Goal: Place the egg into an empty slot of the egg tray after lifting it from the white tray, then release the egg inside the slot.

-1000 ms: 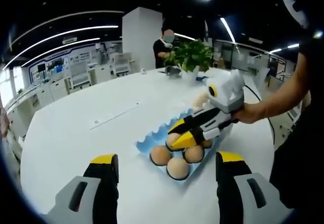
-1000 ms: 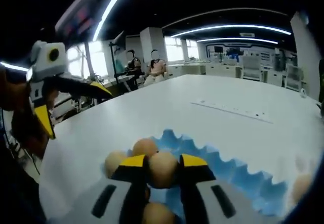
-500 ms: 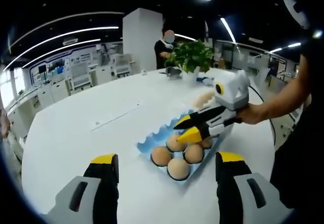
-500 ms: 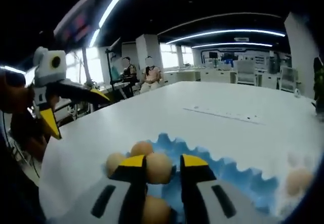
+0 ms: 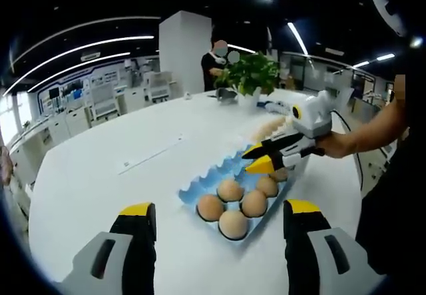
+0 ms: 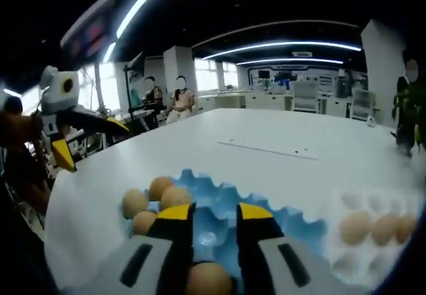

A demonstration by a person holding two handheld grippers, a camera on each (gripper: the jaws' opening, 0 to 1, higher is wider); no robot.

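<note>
The blue egg tray point(image 5: 198, 183) lies on the white table with several brown eggs point(image 5: 230, 190) in its near slots. My right gripper point(image 5: 258, 160) hovers over the tray's far part, jaws slightly apart with nothing between them. In the right gripper view the right gripper point(image 6: 215, 216) frames a bare blue slot of the egg tray point(image 6: 283, 216), and the eggs point(image 6: 174, 197) sit to its left. The white tray point(image 6: 346, 260) with three eggs point(image 6: 355, 228) lies to the right. My left gripper point(image 5: 219, 220) stands open near the tray's front.
A potted plant point(image 5: 250, 74) stands at the table's far side beside the white tray point(image 5: 258, 140), with a person point(image 5: 214, 60) behind it. The left gripper point(image 6: 93, 143) hangs open at the left. People sit far back point(image 6: 180, 99). A person's arm point(image 5: 363, 135) holds the right gripper.
The right gripper, which held an egg between its jaws, has drawn back from the blue tray; that egg now rests in a slot. The left gripper has stayed put.
</note>
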